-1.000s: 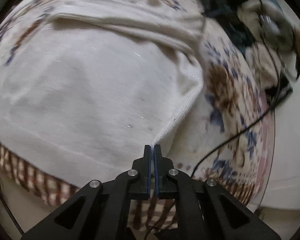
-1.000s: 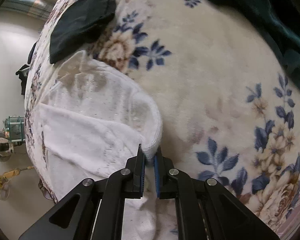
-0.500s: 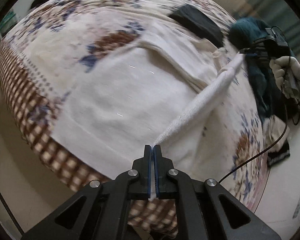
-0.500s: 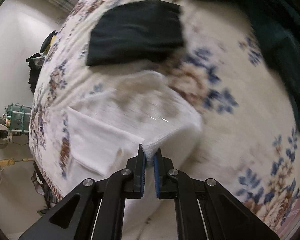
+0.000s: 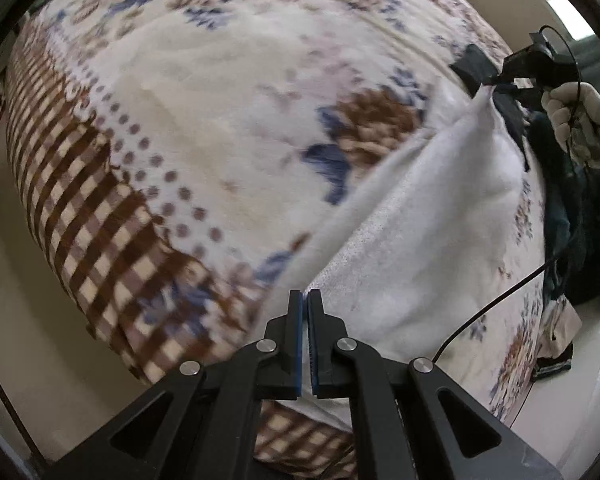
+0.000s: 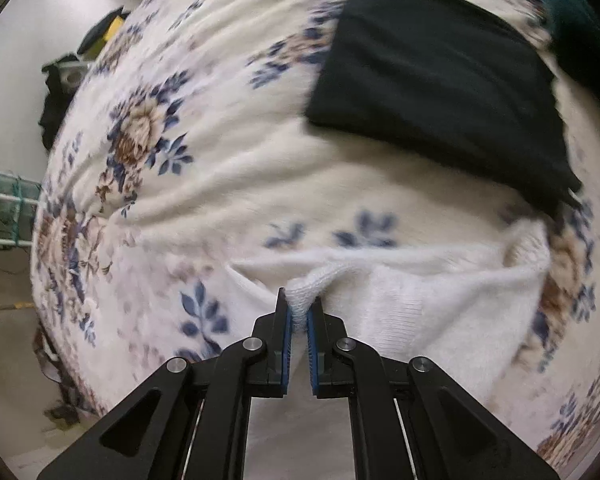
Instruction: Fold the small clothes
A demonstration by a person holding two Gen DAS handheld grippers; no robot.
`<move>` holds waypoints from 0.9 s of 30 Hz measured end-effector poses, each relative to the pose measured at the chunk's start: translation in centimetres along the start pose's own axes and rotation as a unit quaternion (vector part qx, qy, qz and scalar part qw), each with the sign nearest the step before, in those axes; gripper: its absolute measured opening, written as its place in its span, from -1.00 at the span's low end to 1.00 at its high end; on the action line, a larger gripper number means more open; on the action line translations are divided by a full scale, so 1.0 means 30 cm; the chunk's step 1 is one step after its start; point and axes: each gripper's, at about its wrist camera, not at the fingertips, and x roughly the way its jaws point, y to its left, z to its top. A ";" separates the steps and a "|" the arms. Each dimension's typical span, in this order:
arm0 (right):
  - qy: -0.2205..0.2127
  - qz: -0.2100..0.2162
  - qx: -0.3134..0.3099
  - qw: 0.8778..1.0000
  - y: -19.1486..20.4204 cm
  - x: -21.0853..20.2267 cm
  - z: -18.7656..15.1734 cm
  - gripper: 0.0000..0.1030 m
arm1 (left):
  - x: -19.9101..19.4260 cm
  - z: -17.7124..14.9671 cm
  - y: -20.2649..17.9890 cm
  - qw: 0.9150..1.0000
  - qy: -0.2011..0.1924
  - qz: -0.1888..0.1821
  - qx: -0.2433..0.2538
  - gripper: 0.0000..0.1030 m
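Tautly stretched between both tools above a plush floral blanket (image 5: pixel 228 128) on the bed: white knitted garment (image 5: pixel 428 216). Left tool (image 5: pixel 305 300) clamped on one thin edge, right tool (image 6: pixel 299 312) pinching a ribbed hem. Beyond, flat folded black cloth (image 6: pixel 440 92).

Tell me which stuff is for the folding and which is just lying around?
For the folding:
white garment
left gripper
right gripper

Just lying around:
black folded cloth
dark teal clothes
floral blanket
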 end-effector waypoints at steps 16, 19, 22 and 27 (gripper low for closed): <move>0.038 0.036 0.015 0.999 0.010 -0.051 -0.340 0.27 | 0.044 0.066 0.198 0.994 0.093 -0.063 0.014 -0.27; 0.057 0.045 0.055 0.996 -0.113 -0.101 -0.596 0.27 | 0.077 0.054 0.138 0.991 0.111 -0.065 0.038 -0.27; 0.116 0.064 0.144 0.981 -0.266 -0.058 -0.964 0.27 | 0.120 0.022 0.064 0.988 0.129 -0.064 0.063 -0.27; 0.164 0.115 0.249 0.948 -0.367 0.099 -1.412 0.27 | 0.143 -0.026 -0.015 0.985 0.134 -0.037 0.104 -0.27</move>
